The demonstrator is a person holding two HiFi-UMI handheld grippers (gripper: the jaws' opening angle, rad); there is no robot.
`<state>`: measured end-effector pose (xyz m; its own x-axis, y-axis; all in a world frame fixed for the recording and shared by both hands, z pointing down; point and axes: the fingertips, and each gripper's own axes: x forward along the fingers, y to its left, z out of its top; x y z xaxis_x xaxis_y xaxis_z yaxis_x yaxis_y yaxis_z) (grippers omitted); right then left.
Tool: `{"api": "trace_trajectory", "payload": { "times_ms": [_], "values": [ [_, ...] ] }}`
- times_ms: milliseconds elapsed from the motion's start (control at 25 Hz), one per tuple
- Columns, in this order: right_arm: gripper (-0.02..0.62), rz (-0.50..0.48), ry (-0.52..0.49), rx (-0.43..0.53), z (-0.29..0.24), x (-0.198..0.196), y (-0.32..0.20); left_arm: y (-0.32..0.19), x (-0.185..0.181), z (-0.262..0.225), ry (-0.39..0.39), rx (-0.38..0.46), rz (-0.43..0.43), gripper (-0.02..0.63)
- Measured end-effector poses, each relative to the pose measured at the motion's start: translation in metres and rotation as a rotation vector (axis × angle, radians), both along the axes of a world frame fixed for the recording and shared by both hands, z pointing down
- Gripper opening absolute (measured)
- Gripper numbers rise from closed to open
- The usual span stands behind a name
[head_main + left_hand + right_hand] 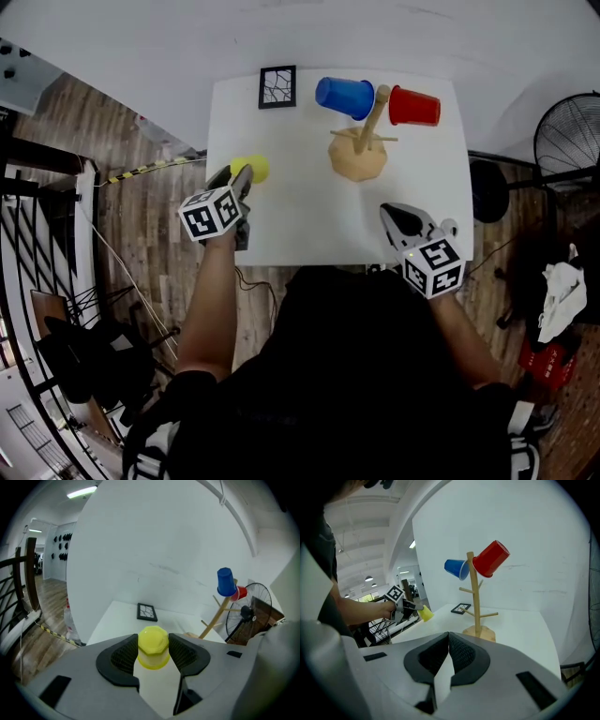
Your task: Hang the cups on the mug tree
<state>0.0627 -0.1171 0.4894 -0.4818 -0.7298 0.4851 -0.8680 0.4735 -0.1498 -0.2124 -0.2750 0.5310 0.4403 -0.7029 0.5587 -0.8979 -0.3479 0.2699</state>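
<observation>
Our left gripper (240, 180) is clamped on the yellow cup (153, 646) at the left edge of the table (300, 220) in the head view, while our right gripper (398, 220), jaws together and empty, sits lower right. The mug tree (360, 150) stands right of the cup and slightly up-frame, with the blue cup (344, 97) and red cup (414, 106) on its top pegs and the lower pegs free. Only bare tabletop lies between, and the picture frame (277, 86) sits clear of the path.

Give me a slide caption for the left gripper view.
Left claw grips a yellow cup, with the mug tree beyond carrying a blue cup and a red cup.
</observation>
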Motion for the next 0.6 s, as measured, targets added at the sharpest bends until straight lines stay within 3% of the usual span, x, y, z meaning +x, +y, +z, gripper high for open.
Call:
{"api": "trace_trajectory", "payload": {
  "times_ms": [480,600],
  "values": [
    [0.008,0.009,-0.015,0.012,-0.006,0.025,-0.002,-0.012,0.075,-0.045,0.352,-0.017,0.035,0.216],
    [0.008,0.012,-0.020,0.006,-0.006,0.028,-0.002,-0.017,0.089,-0.049,0.403,-0.028,0.042,0.216]
  ]
}}
